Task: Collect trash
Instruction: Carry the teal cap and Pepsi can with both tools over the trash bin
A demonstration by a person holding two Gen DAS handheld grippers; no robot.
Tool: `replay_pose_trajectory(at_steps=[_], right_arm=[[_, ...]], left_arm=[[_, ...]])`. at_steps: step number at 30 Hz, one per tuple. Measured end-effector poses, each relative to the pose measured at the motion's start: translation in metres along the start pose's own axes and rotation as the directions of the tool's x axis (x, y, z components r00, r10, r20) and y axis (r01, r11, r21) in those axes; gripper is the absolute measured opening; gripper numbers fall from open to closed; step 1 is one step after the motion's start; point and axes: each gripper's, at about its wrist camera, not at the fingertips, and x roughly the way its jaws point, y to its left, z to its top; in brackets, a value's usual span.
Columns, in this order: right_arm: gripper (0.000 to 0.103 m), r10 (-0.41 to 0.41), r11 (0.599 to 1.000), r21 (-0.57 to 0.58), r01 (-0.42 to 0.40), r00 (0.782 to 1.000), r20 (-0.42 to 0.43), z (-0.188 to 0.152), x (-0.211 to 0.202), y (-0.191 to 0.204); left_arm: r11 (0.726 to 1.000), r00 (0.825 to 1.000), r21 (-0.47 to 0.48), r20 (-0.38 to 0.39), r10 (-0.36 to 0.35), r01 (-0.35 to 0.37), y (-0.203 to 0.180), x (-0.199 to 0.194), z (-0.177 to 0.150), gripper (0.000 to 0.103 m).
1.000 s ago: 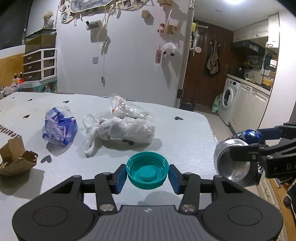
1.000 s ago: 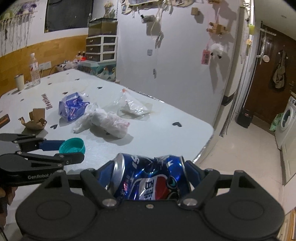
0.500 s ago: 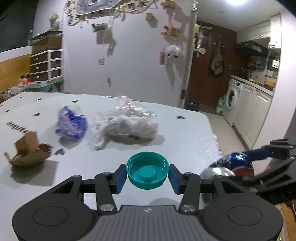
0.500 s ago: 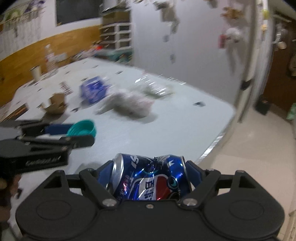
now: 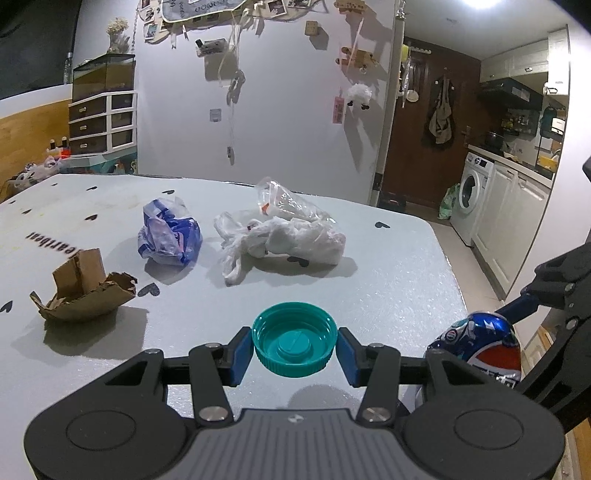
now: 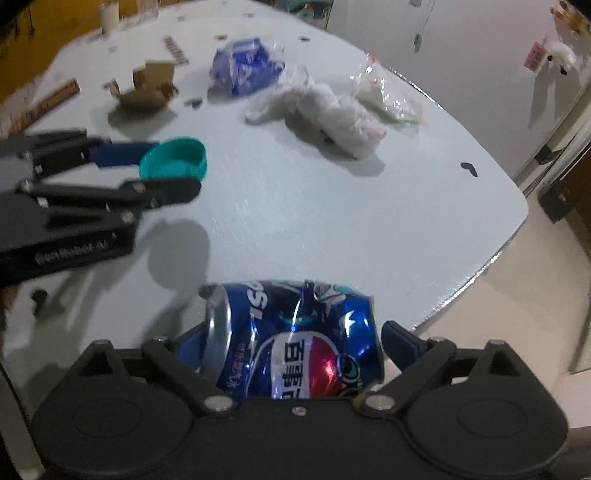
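Observation:
A teal bottle cap (image 5: pixel 294 339) is pinched, open side up, between the blue pads of my left gripper (image 5: pixel 294 343), just above the white table (image 5: pixel 388 280). The right wrist view shows that left gripper (image 6: pixel 173 168) and the cap (image 6: pixel 173 157) at left. A crushed blue Pepsi can (image 6: pixel 295 339) lies sideways between the jaws of my right gripper (image 6: pixel 291 343), which are opening; the right pad stands off the can. The can (image 5: pixel 480 343) sits low at the table's near right corner. On the table lie a cardboard scrap (image 5: pixel 85 291), a blue-white bag (image 5: pixel 170 236), a white bag (image 5: pixel 284 240) and a clear wrapper (image 5: pixel 288 203).
The table's rounded right edge (image 6: pixel 491 258) drops to a pale floor. A washing machine (image 5: pixel 471 199) and cabinets stand beyond on the right, a drawer unit (image 5: pixel 101 122) at far left. A cup (image 6: pixel 109 14) stands at the table's far end.
My right gripper has tipped downward and come in over the table's near corner, and its jaws have spread off the can. The left gripper drifted a little, still holding the cap.

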Motion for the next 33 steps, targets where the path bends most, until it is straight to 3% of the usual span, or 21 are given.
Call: replay_pose_trajectory(at_steps=[8, 17, 23, 28, 33], right_arm=[[0.095, -0.008, 1.0, -0.009, 0.008, 1.0, -0.025, 0.0, 0.0, -0.005], [0.09, -0.036, 0.996, 0.083, 0.027, 0.994, 0.106, -0.001, -0.01, -0.011], [0.089, -0.07, 0.986, 0.163, 0.037, 0.976, 0.205, -0.006, -0.024, -0.014], [0.089, -0.089, 0.973, 0.228, 0.018, 0.949, 0.304, -0.014, -0.039, -0.016], [0.088, -0.1, 0.965, 0.263, 0.004, 0.93, 0.354, -0.027, -0.055, -0.019]], left_arm=[[1.0, 1.0, 0.007, -0.021, -0.013, 0.013, -0.001, 0.007, -0.004, 0.05], [1.0, 1.0, -0.01, -0.013, 0.008, -0.008, 0.004, 0.0, -0.003, 0.05], [0.999, 1.0, -0.02, 0.0, 0.028, -0.028, 0.004, -0.015, 0.002, 0.05], [0.999, 0.999, -0.023, 0.012, 0.046, -0.046, 0.002, -0.031, 0.006, 0.05], [0.998, 0.998, -0.026, 0.026, 0.053, -0.052, -0.006, -0.047, 0.01, 0.05]])
